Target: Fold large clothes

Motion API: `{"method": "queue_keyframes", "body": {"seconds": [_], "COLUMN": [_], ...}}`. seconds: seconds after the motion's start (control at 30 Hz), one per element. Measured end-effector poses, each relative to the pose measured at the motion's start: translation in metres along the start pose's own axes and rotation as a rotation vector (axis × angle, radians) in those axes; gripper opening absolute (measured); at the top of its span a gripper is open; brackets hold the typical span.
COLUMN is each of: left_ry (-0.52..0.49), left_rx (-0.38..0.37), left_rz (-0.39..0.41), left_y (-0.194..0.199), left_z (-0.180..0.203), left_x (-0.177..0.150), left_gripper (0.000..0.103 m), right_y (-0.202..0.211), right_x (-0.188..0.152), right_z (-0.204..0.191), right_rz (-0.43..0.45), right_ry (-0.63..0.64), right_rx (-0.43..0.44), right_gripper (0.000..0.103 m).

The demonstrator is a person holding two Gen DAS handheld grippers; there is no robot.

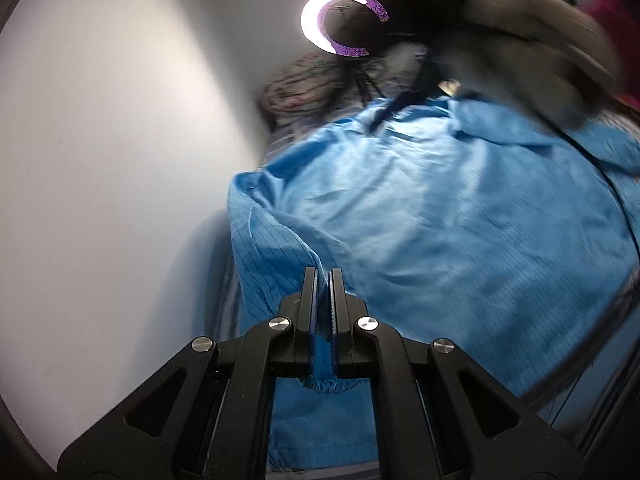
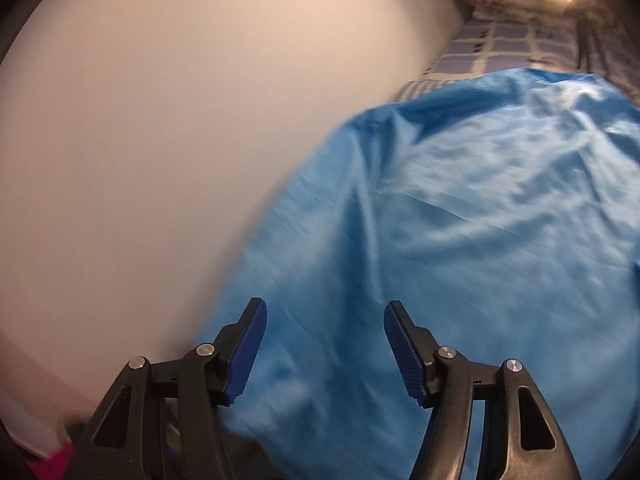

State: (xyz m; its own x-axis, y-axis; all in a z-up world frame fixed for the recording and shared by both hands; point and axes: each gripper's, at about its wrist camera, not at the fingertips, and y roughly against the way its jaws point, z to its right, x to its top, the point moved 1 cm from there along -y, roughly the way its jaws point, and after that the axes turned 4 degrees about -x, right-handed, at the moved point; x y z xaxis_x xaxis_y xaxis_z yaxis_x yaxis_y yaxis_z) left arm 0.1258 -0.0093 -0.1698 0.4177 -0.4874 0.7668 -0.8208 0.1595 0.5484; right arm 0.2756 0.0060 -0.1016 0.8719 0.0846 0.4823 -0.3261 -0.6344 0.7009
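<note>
Left wrist view: the left gripper [image 1: 323, 276] has its jaws pressed together on a fold of the blue garment [image 1: 440, 208], with an elastic cuff or hem bunched just behind the pads. The cloth looks thin, light and slick, so it should drape and slide easily; hems, cuffs and corners look like the safest places to hold. It lies spread on a bed beside a white wall [image 1: 120, 160], faintly pinstriped and creased.

Right wrist view: the right gripper [image 2: 325, 320] hangs over the garment [image 2: 480, 208] with jaws apart and nothing between them. Blur makes its distance from the cloth hard to judge. Checked bedding [image 2: 500, 48] shows beyond the far edge.
</note>
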Motion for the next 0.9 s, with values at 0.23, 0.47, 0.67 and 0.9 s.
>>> {"method": "queue_keyframes", "body": {"seconds": [0.23, 0.47, 0.67, 0.9], "left_ry": [-0.081, -0.11, -0.044, 0.05], "left_rx": [-0.031, -0.047, -0.085, -0.149], "left_rz": [-0.002, 0.007, -0.017, -0.006], "left_y": [0.001, 0.009, 0.011, 0.033], "left_z": [0.024, 0.031, 0.019, 0.012], "left_x": [-0.006, -0.012, -0.011, -0.016], "left_gripper": [0.003, 0.003, 0.007, 0.053], "right_y": [-0.059, -0.097, -0.058, -0.029], "right_x": [0.037, 0.033, 0.027, 0.003], "right_z": [-0.034, -0.009, 0.016, 0.074], "right_rz": [-0.069, -0.154, -0.079, -0.054], "right_ry": [0.082, 0.029, -0.003, -0.116], "right_rx": [-0.058, -0.159, -0.167, -0.182], "right_gripper": [0.066, 0.0, 0.0, 0.0]}}
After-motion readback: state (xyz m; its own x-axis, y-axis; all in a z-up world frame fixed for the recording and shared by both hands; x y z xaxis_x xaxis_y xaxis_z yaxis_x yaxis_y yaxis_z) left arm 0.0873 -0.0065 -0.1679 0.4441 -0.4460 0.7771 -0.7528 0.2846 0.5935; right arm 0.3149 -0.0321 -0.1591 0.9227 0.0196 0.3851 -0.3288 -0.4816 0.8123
